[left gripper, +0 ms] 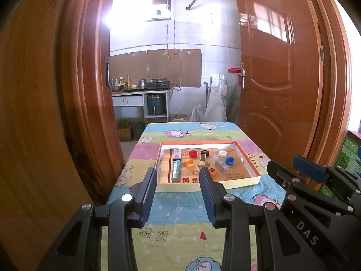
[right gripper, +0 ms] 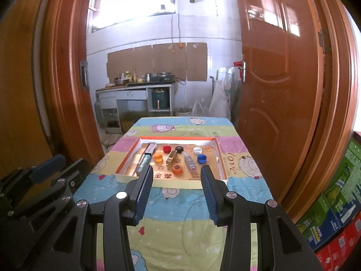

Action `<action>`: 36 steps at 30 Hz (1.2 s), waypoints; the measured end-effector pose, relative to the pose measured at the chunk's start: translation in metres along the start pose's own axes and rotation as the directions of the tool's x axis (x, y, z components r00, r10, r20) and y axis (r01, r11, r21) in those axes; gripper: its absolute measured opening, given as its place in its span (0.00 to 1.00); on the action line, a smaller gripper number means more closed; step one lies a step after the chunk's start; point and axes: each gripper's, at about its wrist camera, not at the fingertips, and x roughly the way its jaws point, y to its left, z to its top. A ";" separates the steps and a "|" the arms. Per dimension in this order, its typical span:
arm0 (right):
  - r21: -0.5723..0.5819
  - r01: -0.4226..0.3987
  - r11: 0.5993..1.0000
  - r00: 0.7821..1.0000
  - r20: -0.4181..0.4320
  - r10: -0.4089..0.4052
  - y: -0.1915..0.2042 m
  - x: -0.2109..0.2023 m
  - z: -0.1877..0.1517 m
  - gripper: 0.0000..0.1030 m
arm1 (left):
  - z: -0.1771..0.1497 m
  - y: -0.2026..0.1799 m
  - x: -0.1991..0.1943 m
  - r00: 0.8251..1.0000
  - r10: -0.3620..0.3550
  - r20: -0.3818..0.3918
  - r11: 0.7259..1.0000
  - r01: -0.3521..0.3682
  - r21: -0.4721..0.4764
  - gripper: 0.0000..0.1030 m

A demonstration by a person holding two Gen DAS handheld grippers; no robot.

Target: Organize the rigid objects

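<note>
A shallow cardboard tray [left gripper: 246, 181] [right gripper: 126, 178] lies on a table with a cartoon-print cloth [left gripper: 180, 232] [right gripper: 176, 225]. In it lie bottle caps: red [left gripper: 193, 153] [right gripper: 166, 149], black [left gripper: 204, 152] [right gripper: 179, 149], white [left gripper: 222, 153] [right gripper: 197, 150], blue [left gripper: 230, 160] [right gripper: 201, 158], yellow-orange [left gripper: 189, 162] [right gripper: 158, 157] and orange [right gripper: 177, 169]. A gold box [right gripper: 171, 157], a clear plastic case [left gripper: 220, 164] [right gripper: 189, 160], a teal tube [left gripper: 175, 171] and a long box [left gripper: 176, 153] lie there too. My left gripper [left gripper: 178, 177] and right gripper [right gripper: 177, 175] are open, empty, before the tray's near edge.
Open brown doors flank the table on both sides [left gripper: 277, 67] [right gripper: 282, 79]. A kitchen counter with a stove [left gripper: 158, 84] stands behind. Stacked cartons [right gripper: 338, 203] stand at the right. The right gripper's body shows in the left wrist view [left gripper: 315, 180].
</note>
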 end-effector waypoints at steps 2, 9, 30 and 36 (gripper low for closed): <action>-0.001 -0.002 1.000 1.000 0.000 0.002 0.000 0.000 0.000 0.44 | 0.000 0.000 -0.001 1.000 -0.001 0.001 1.000 0.001 -0.003 0.38; -0.003 -0.006 1.000 1.000 0.005 0.006 0.000 -0.001 -0.001 0.44 | 0.000 0.001 -0.001 1.000 0.002 -0.001 1.000 -0.002 -0.001 0.38; -0.002 -0.007 1.000 1.000 0.005 0.007 0.001 -0.003 -0.001 0.44 | 0.000 0.002 -0.003 1.000 0.000 -0.001 1.000 0.000 -0.002 0.38; -0.002 -0.009 1.000 1.000 0.005 0.009 0.002 -0.003 -0.001 0.44 | 0.000 0.002 -0.003 1.000 0.000 -0.001 1.000 0.000 -0.002 0.38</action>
